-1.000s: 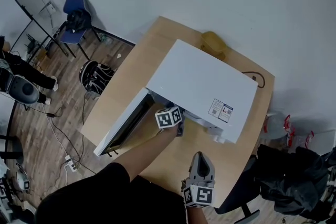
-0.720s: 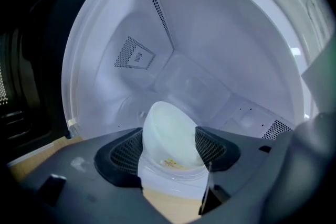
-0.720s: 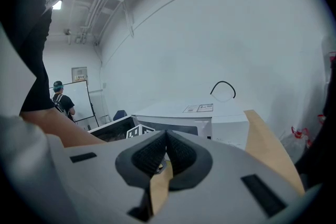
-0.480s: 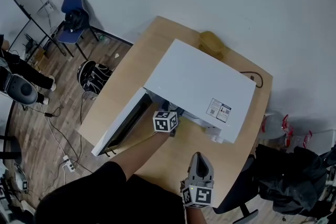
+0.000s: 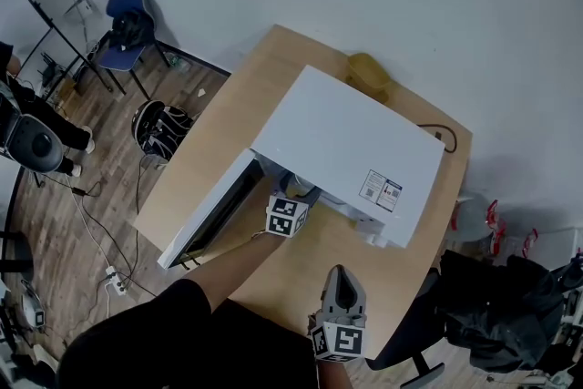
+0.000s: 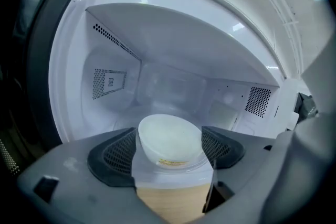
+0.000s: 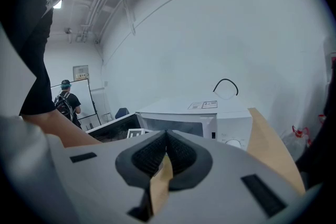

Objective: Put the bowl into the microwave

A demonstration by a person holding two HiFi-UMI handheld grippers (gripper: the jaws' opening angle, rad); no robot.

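A white microwave stands on the wooden table with its door swung open to the left. In the left gripper view a white upside-looking plastic bowl rests on the microwave's floor just inside the opening. My left gripper is at the opening and its jaws are opening, with the bowl between the pads but not pressed by them. From the head view the bowl is hidden under the microwave's top, and the left gripper reaches in. My right gripper hangs shut and empty near the table's front edge.
A yellow object lies behind the microwave and a black cable loops at its back right. A blue chair and gear stand on the floor at the left. A person stands far off in the right gripper view.
The left gripper has drawn back a little from the microwave opening toward me. The right gripper has barely shifted.
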